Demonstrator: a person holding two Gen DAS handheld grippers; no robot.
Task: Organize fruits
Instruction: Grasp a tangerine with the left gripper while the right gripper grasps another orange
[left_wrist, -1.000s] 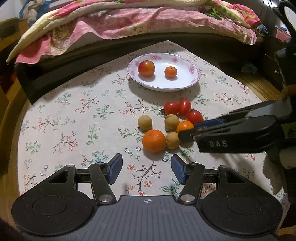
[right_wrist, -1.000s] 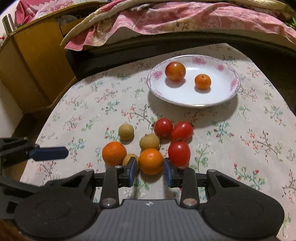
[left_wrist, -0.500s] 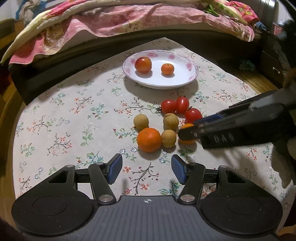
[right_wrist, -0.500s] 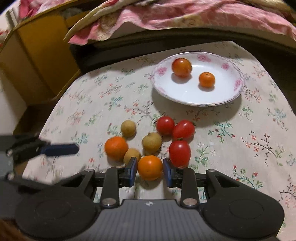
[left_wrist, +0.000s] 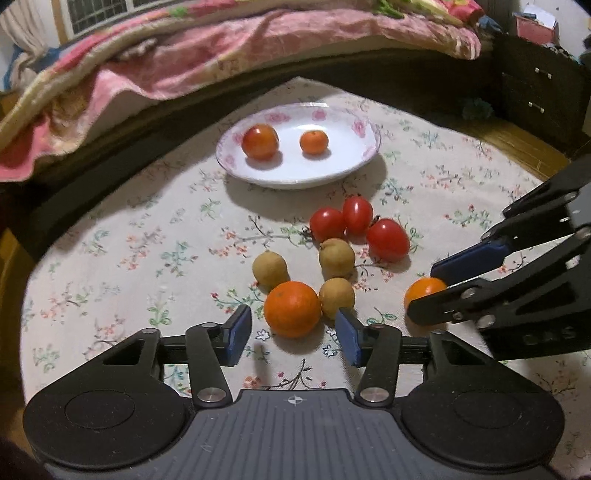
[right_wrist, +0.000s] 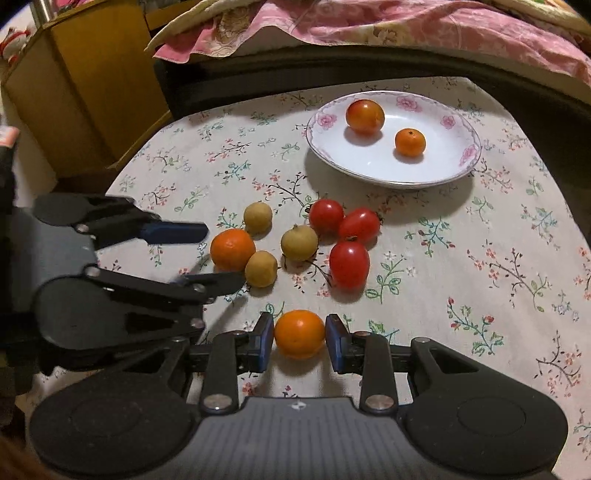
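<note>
The right gripper (right_wrist: 300, 334) holds the small orange (right_wrist: 299, 333) between narrow jaws – it should carry it level to the plate (right_wrist: 458, 162) at upper right, while the left gripper (left_wrist: 291, 334), jaws wide and empty, waits near the large orange (left_wrist: 292, 308).

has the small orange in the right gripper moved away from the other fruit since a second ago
Yes. The small orange, held in the right gripper, sat against the red tomato and tan fruit; now bare tablecloth separates them, nearer the camera.

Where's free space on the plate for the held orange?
Plate: front half bare, below the tomato and small orange. Cloth right of the red tomatoes is open. Crowded: fruit cluster around the big orange, by the left gripper.
</note>
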